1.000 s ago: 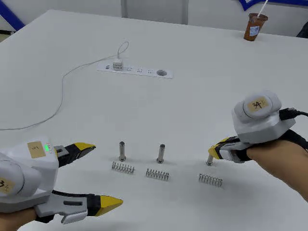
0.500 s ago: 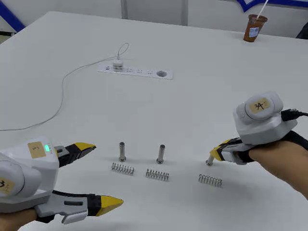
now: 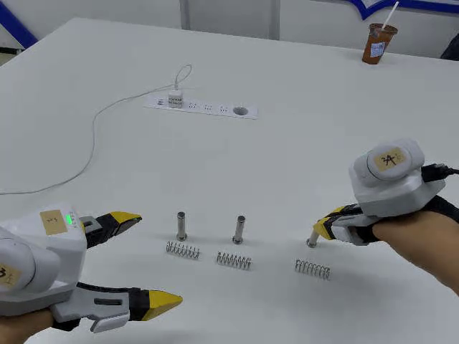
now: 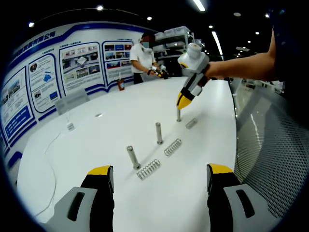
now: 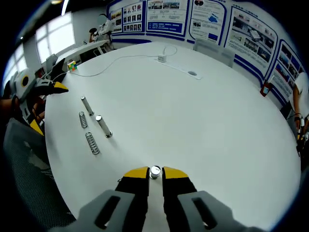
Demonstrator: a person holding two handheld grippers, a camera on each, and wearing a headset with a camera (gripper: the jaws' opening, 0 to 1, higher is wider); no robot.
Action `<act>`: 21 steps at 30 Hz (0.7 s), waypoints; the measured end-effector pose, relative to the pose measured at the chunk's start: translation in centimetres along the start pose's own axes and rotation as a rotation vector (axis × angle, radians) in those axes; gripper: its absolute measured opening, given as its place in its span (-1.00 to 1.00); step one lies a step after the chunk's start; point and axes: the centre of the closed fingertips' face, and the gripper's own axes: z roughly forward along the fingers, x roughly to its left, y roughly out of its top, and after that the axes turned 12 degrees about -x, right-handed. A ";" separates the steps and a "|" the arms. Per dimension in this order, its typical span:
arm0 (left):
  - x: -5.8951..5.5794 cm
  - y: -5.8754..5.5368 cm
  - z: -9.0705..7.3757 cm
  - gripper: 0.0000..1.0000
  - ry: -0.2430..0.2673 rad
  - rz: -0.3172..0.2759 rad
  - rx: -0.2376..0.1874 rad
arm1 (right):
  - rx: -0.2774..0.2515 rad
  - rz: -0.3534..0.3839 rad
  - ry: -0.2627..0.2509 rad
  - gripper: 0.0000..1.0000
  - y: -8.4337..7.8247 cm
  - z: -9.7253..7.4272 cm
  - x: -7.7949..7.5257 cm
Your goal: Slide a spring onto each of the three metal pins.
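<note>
Three short metal pins stand in a row on the white table: left pin [image 3: 181, 225], middle pin [image 3: 239, 228], right pin [image 3: 313, 239]. A spring lies in front of each: left spring [image 3: 183, 250], middle spring [image 3: 234, 261], right spring [image 3: 313, 269]. My right gripper [image 3: 323, 228] is shut on the top of the right pin, whose round head [image 5: 155, 171] shows between the yellow tips of the right gripper [image 5: 155, 174]. My left gripper [image 3: 147, 260] hovers open at the near left, short of the left pin [image 4: 133, 157], and the left gripper [image 4: 160, 170] holds nothing.
A white power strip [image 3: 201, 106] with a plugged charger and a trailing cable lies further back on the table. A brown drink cup with a straw [image 3: 377, 41] stands at the far right edge. A person stands across the room [image 4: 143, 55].
</note>
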 end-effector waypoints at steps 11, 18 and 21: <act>0.1 0.0 0.0 0.61 0.000 0.001 0.001 | -0.012 -0.018 0.004 -0.73 0.1 -0.6 0.1; 0.0 0.1 0.1 0.61 -0.003 0.002 -0.001 | -0.004 -0.028 0.013 -0.73 -0.4 -1.3 0.6; 0.0 0.2 0.1 0.61 -0.002 0.002 -0.002 | 0.003 -0.043 0.024 -0.73 -0.6 -1.4 0.9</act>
